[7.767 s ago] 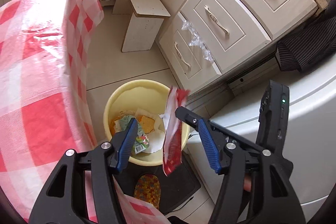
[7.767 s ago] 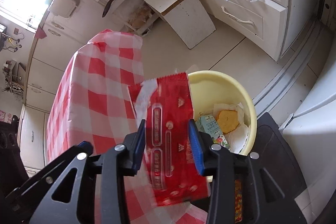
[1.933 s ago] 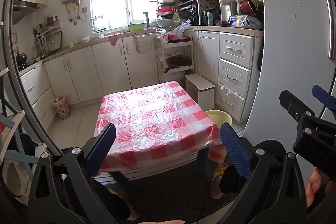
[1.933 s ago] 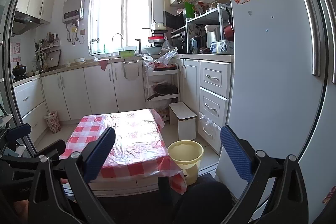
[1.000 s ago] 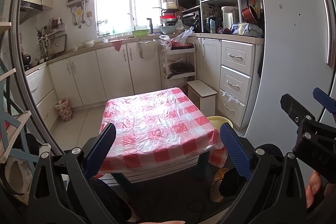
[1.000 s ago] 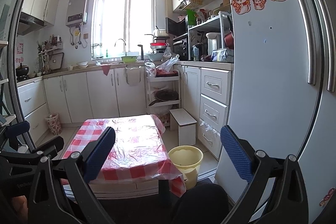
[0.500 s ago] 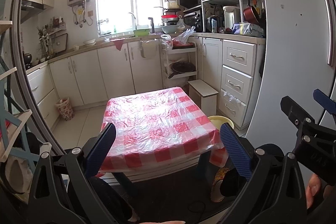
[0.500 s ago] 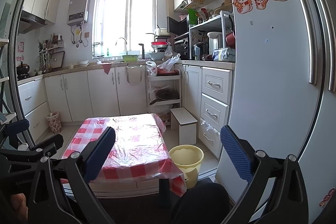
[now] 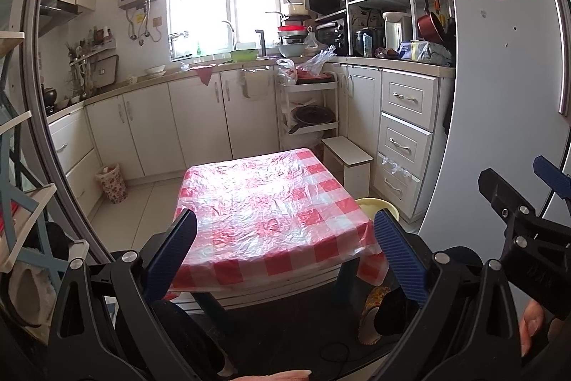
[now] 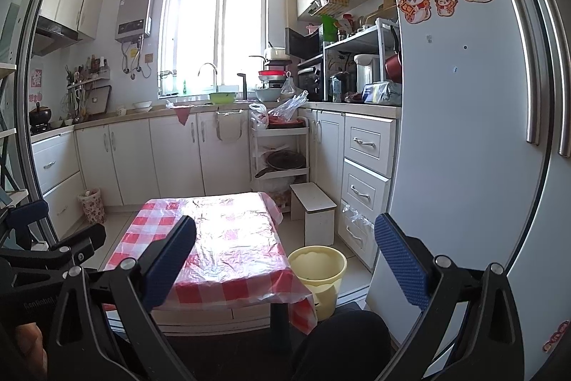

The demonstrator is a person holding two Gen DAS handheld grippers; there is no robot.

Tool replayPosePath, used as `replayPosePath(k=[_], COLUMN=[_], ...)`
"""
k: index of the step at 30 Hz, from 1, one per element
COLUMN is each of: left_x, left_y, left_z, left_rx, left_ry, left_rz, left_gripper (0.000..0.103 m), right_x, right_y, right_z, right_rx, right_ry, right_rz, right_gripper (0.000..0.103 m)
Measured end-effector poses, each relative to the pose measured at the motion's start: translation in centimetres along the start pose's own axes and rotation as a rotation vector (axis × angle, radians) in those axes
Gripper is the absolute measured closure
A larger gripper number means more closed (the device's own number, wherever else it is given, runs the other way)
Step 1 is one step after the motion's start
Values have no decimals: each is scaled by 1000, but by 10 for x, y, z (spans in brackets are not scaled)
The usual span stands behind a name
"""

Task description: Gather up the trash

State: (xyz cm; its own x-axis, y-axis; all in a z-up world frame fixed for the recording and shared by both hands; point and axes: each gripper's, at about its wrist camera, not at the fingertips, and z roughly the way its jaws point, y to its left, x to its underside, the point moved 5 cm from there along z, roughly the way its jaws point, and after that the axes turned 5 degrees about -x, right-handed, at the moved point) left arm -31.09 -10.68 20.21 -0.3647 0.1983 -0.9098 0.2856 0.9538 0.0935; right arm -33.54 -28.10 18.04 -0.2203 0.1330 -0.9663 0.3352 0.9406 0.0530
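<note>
The left gripper (image 9: 285,254) and right gripper (image 10: 285,256) are both wide apart and hold nothing. They hang back from the table (image 9: 264,199), which looks bare. The bin (image 10: 317,268) sits beside it for trash.

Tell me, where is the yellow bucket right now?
In the right wrist view the bucket stands on the floor by the table's right front corner, before the stool and near the fridge.
</note>
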Motion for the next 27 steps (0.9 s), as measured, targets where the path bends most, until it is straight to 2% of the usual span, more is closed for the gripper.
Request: replayPosePath(k=[27], left_x=[0], left_y=[1], left_z=[-2], left_rx=[-7], left_ry=[-2], left_rz=[-4], left_gripper=[8], right_x=[0], right_y=[1], right_z=[0], right_rx=[-1], right_ry=[2], right_rz=[-3], right_gripper=[7])
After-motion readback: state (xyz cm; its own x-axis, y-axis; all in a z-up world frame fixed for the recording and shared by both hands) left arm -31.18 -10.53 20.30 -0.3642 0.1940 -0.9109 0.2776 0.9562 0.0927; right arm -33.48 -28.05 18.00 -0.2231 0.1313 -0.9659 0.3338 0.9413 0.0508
